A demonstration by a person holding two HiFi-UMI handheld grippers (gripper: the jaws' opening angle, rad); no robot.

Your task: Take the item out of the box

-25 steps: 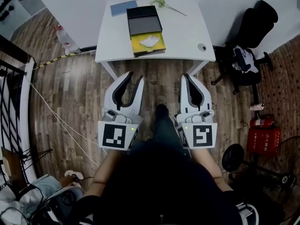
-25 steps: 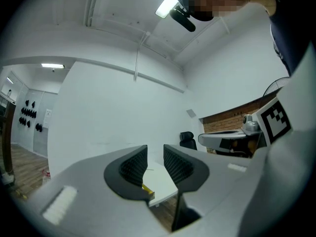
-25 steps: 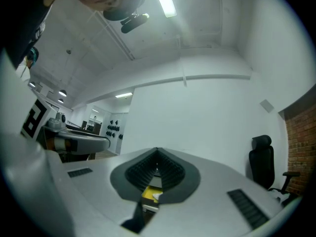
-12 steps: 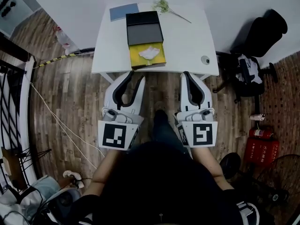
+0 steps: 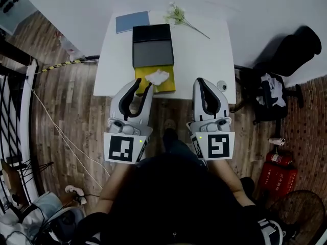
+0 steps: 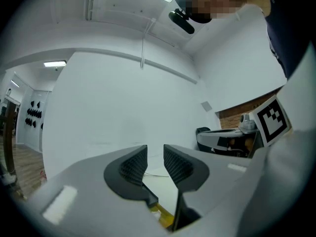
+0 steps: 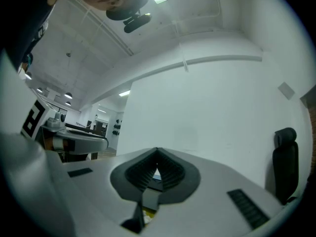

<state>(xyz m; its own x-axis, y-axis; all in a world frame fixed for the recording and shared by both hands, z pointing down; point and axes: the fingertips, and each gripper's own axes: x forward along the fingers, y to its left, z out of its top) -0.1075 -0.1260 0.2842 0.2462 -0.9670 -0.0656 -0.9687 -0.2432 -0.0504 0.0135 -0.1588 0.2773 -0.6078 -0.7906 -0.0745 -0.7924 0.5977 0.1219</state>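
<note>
On the white table (image 5: 202, 55) lies an opened box: a black lid (image 5: 152, 33) folded back, a grey inner panel (image 5: 153, 53) and a yellow tray (image 5: 167, 80) holding a crumpled white item (image 5: 157, 77). My left gripper (image 5: 144, 83) stands open and empty, its tips over the tray's near-left corner, height above it unclear. In the left gripper view a gap shows between the left gripper (image 6: 155, 154) pads, with a bit of yellow tray (image 6: 163, 215) below. My right gripper (image 5: 198, 80) is shut and empty at the table's front edge, right of the box; its pads (image 7: 165, 169) meet.
A blue book (image 5: 132, 21) and a flower sprig (image 5: 179, 15) lie at the table's far side, a small round object (image 5: 220, 86) near its front right corner. A black office chair (image 5: 291, 55) and a red fire extinguisher (image 5: 278, 175) stand right; a cable (image 5: 61, 131) crosses the wooden floor.
The table has come nearer in the head view, and both grippers have moved forward from over the floor to its front edge. The left tips now overlap the yellow tray. Jaws unchanged.
</note>
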